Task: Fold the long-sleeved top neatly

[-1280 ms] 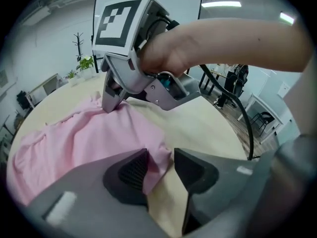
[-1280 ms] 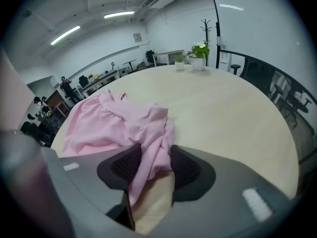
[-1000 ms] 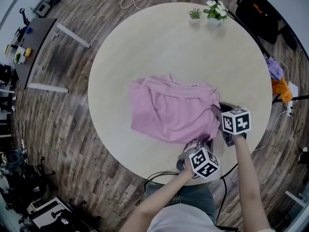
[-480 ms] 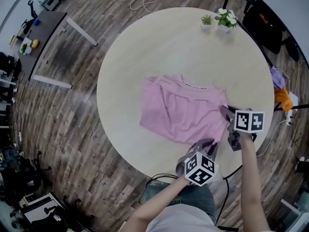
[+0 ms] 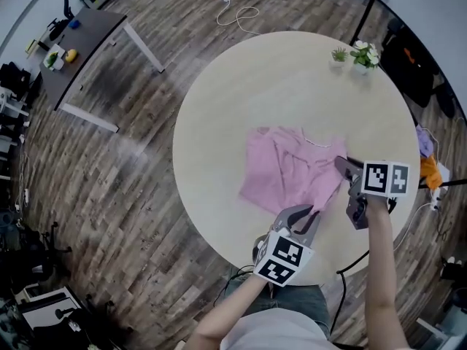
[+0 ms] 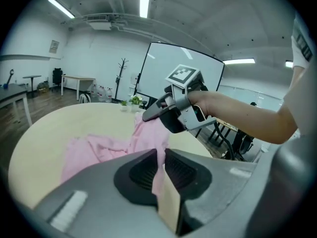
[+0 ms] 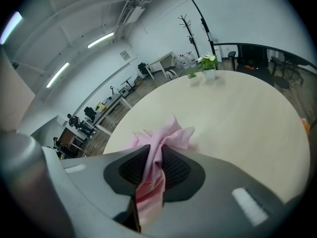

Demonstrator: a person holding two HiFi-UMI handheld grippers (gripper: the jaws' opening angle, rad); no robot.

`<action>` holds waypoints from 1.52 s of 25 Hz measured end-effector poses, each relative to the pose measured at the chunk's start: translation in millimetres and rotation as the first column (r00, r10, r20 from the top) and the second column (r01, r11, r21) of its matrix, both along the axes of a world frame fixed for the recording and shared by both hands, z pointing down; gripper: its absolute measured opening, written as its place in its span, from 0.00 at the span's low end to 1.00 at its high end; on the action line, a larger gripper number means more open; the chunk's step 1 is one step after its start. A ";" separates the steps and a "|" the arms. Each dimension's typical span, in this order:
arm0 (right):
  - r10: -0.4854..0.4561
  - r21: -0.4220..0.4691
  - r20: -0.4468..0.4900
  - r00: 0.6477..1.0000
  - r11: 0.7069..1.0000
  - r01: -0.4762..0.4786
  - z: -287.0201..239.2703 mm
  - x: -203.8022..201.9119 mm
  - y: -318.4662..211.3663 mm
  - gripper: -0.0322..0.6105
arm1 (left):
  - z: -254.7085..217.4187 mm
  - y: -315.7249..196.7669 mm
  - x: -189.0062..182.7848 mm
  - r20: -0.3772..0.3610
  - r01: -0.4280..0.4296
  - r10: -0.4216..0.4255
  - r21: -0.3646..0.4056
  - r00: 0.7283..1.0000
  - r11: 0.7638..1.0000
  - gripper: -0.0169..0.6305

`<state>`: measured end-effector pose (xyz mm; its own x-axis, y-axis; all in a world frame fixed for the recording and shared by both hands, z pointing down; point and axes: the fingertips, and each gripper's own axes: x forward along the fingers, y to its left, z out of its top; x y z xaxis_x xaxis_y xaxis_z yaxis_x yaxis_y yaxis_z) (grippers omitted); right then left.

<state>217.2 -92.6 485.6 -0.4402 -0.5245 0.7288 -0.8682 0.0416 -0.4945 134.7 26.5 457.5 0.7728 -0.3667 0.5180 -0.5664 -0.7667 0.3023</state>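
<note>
The top is thin pink cloth, soft and matt, creased into loose folds. The table has a pale, smooth, matt surface. The floor is grey-brown wood planking with a streaky grain and a dull sheen. The left gripper and right gripper have smooth, matt grey plastic shells, and their pads are black and finely ribbed.

Grey left gripper, black-white marker cube
</note>
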 end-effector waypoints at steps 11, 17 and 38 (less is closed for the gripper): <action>-0.105 -0.014 -0.060 0.993 0.994 0.105 -6.0 -106.5 -47.9 0.21 | -4.9 -47.0 -107.1 -0.058 0.204 -0.208 -0.056 0.976 0.977 0.28; -0.143 -0.061 -0.116 0.983 0.989 0.137 25.9 -149.1 -64.4 0.23 | 23.6 -56.8 -147.4 -0.054 0.275 -0.286 -0.151 0.957 0.949 0.29; -0.166 0.133 -0.142 0.976 0.974 0.185 7.9 -187.3 -84.7 0.40 | 96.1 -52.4 -230.8 0.007 0.437 -0.470 -0.382 0.883 0.814 0.30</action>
<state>29.9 -177.3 493.5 -0.4424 -0.5514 0.7073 -0.8968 0.2620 -0.3566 -96.1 -26.0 553.6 0.6121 -0.4853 0.6244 -0.7821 -0.2552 0.5684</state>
